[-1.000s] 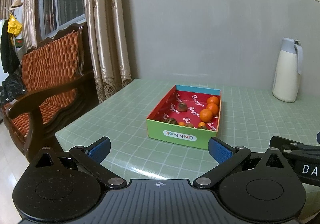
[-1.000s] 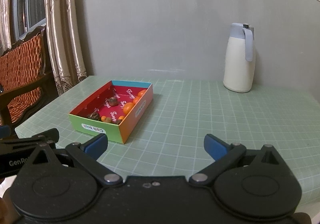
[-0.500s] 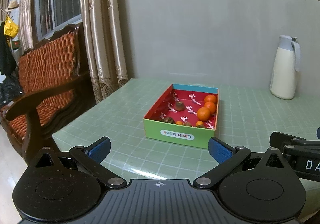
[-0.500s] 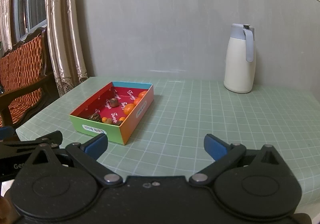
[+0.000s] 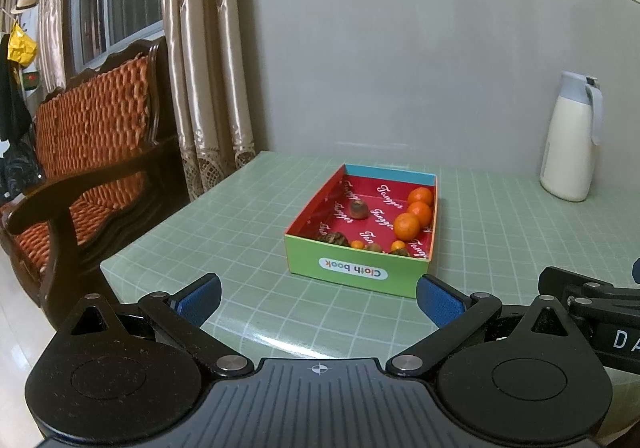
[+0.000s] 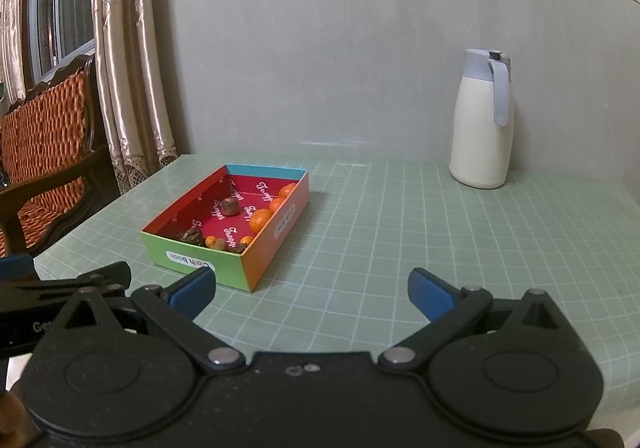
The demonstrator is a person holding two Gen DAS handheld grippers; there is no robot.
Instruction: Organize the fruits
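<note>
Left wrist view: left gripper [image 5: 318, 294] hangs wide open and empty above the near table [image 5: 248, 216] edge. Box [image 5: 360, 272] sits just beyond it, oranges [image 5: 407, 226] lined along its right wall. Right gripper [image 6: 312, 290] gapes empty too, box [image 6: 256, 260] at its left, jug [image 6: 482, 144] far right.

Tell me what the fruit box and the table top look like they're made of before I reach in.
The box looks like thin printed cardboard: flat folded walls, sharp corners, a matte colour print with lettering. The table top seems covered by a green checked plastic or oilcloth sheet; it shows a soft sheen and curves over the near edge. What lies under that sheet cannot be seen.
</note>
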